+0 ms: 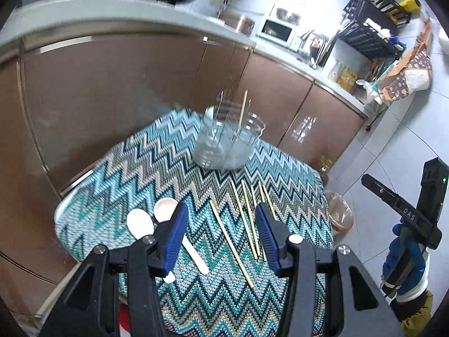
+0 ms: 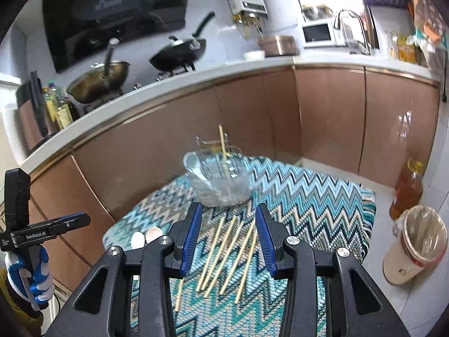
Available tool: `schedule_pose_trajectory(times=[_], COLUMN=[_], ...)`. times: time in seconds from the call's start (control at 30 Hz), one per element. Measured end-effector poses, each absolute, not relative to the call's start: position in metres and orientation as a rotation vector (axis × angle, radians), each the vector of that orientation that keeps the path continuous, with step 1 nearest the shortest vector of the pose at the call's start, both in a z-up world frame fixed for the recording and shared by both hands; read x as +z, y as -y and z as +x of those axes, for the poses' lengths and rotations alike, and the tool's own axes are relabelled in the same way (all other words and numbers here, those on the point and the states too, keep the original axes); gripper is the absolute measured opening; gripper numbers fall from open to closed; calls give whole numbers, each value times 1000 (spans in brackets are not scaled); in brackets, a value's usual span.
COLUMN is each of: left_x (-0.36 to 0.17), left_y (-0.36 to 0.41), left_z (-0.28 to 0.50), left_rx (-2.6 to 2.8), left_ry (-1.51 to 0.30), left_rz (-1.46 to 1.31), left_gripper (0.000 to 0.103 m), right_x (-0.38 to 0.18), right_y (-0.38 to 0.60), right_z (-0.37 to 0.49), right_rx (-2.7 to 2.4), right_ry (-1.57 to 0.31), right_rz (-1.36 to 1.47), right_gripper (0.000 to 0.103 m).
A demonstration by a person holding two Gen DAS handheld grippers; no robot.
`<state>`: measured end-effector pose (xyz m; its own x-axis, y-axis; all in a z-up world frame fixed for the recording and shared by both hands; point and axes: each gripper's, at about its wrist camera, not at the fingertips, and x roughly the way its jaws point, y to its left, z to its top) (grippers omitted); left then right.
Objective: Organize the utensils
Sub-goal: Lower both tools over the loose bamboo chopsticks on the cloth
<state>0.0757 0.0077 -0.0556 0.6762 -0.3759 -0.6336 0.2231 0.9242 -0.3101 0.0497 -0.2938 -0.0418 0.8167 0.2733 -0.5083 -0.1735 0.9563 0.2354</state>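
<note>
Both cameras look down at the same small table (image 1: 84,193) with a zigzag cloth (image 1: 157,163) over it, clear holder (image 1: 224,146) at the far end with one chopstick (image 1: 243,112) already standing in it. Loose chopsticks (image 1: 247,221) lie scattered on the cloth in front of both grippers. The left gripper (image 1: 221,241) has its jaws spread with nothing between the pads, just hovering above the cloth; the right gripper (image 2: 228,241) is spread too, empty, over the chopstick pile. The left view gives you the two white spoons (image 1: 140,223) properly, lying near the left edge with handles running under the left finger, while the right view only catches their bowls peeking out behind the finger. The right view is the one that shows the stove (image 2: 168,77) with a wok (image 2: 98,80) and a black pan (image 2: 176,54), plus an oil bottle (image 2: 407,188) on the floor beside the trash bin (image 2: 415,250). The left view shows a dish rack (image 1: 370,25) on the right instead. Each view catches the other blue-gloved hand (image 1: 404,261) at its edge.
</note>
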Motion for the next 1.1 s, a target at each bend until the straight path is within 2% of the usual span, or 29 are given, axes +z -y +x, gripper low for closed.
schedule_pose_trajectory(times=[0.3,0.37,0.67,1.1], left_x=[-105,-116,-154,-202], left_y=[11,25,81,111], left_z=[133,147,210,264], left_rx=[-408,-422,-441,-342], left_ry=[-932,-981,-1177,-1298], left_rz=[-272,-263,-274,-240], left_gripper=[47,46,33,21], right_x=[-89,-103,-154,-200], right_y=[296,293,293,289], right_z=[99,116,185,241], right_rx=[233,253,341,314], right_ry=[-736,-804,-1011,-1178], right_rz=[174,175,268,210], right_gripper=[39,37,22,19])
